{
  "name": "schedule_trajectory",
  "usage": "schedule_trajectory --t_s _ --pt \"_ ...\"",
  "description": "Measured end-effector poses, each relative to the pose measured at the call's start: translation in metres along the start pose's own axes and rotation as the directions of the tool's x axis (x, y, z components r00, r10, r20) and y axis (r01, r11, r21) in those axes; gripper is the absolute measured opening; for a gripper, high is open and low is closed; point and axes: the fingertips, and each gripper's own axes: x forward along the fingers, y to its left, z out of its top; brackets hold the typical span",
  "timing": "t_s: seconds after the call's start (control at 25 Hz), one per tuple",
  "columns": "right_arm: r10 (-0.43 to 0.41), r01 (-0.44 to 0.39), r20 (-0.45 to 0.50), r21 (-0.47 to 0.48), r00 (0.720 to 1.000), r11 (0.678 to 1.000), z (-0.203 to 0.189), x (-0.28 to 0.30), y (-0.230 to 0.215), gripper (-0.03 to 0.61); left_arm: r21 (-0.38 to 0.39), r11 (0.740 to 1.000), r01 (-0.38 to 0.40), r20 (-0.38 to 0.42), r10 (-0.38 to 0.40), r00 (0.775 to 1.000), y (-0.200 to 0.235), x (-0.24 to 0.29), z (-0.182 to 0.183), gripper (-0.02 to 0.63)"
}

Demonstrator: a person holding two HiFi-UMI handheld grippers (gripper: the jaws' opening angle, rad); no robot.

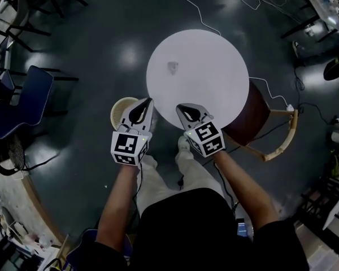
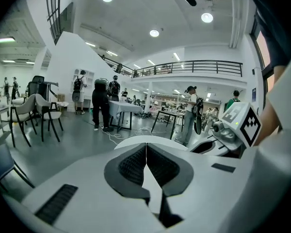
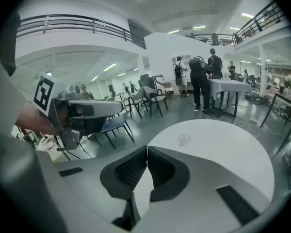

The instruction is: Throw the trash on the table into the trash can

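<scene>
Left gripper [image 1: 147, 101] and right gripper [image 1: 181, 107] have jaws closed and empty near the round table [image 1: 214, 66]

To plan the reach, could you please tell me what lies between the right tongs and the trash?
Only bare tabletop separates the right tongs from the trash, as the head view shows.

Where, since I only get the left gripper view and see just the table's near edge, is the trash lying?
Observer: A small crumpled clear scrap lies alone on the round white table, left of its middle in the head view.
Operator: And the trash can?
Observer: A pale basket stands on the floor by the table's near-left edge, partly covered by the left gripper.
Operator: Right gripper carrying anything?
Observer: No, the right gripper is shut and empty.
</scene>
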Motion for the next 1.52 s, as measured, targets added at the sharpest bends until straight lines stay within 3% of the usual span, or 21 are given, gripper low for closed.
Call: schedule_trajectory --t_s 0.52,0.8,0.92,1.2,1.32,1.52 --pt "-0.047 0.05 -0.028 0.118 0.998 0.992 -0.068 -0.007 -0.091 0.02 0.06 0.998 0.016 -0.104 -0.01 0.995 0.006 0.13 -0.04 0.017" --pt "-0.03 0.037 -0.049 0.131 0.998 0.991 -0.088 0.008 -0.106 0.02 0.078 0.996 0.031 -0.141 -0.02 0.99 0.012 0.173 -0.064 0.02" --pt "-0.032 0.039 -0.048 0.155 0.998 0.987 -0.097 0.012 -0.116 0.02 0.078 0.996 0.032 -0.163 -0.019 0.986 0.014 0.192 -0.076 0.112" --pt "-0.038 0.048 -0.052 0.212 0.998 0.976 -0.121 0.02 -0.132 0.02 0.093 0.996 0.015 -0.205 0.004 0.979 0.025 0.232 -0.093 0.255" --pt "-0.038 0.049 -0.052 0.231 0.998 0.972 -0.125 0.026 -0.136 0.02 0.119 0.993 0.019 -0.247 0.011 0.969 0.033 0.249 -0.098 0.293" --pt "-0.04 0.051 -0.049 0.256 0.998 0.965 -0.13 0.032 -0.142 0.02 0.17 0.985 0.037 -0.31 0.018 0.95 0.039 0.271 -0.111 0.296"
